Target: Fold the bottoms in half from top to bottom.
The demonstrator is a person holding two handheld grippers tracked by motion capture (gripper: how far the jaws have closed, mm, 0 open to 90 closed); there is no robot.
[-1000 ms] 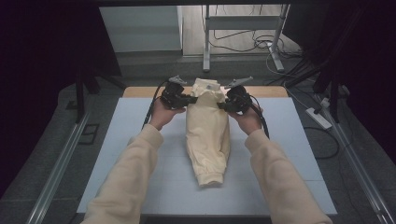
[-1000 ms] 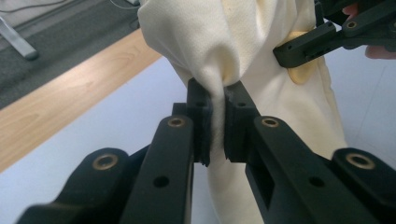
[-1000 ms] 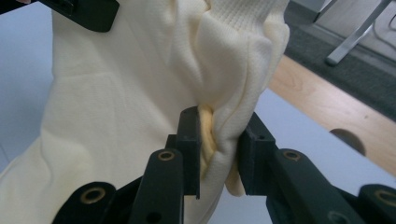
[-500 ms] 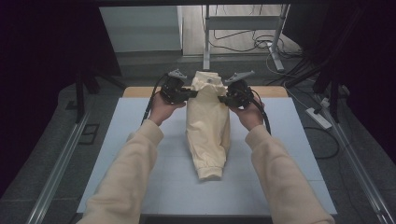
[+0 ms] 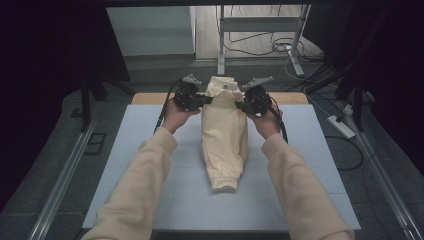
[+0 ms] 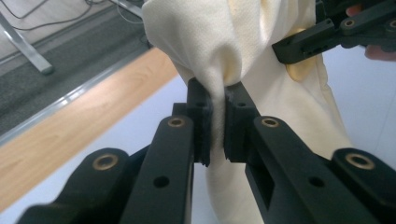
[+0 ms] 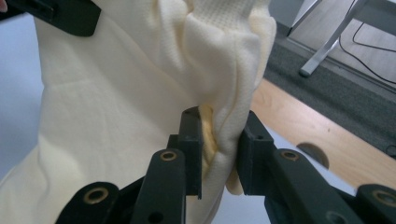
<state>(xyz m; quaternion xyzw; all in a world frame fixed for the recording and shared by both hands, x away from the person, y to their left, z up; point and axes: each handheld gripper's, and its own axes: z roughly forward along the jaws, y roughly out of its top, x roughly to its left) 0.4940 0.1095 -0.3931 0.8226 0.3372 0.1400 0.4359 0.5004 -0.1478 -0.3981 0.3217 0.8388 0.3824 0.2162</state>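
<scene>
Nearest, the person's forearms in cream sleeves are cut off by the bottom edge of the high view. Between them the cream garment hangs down onto the pale table, its cuffed lower end touching the surface; how it is folded is hard to make out, perhaps doubled lengthwise. Farther up, both hands reach forward with wrists level, lifting the garment's top edge. The left gripper is clenched on a thin pinch of the cloth's left side. The right gripper grasps a thicker bunch on the right side. Beyond, dark curtains hide the room's sides.
</scene>
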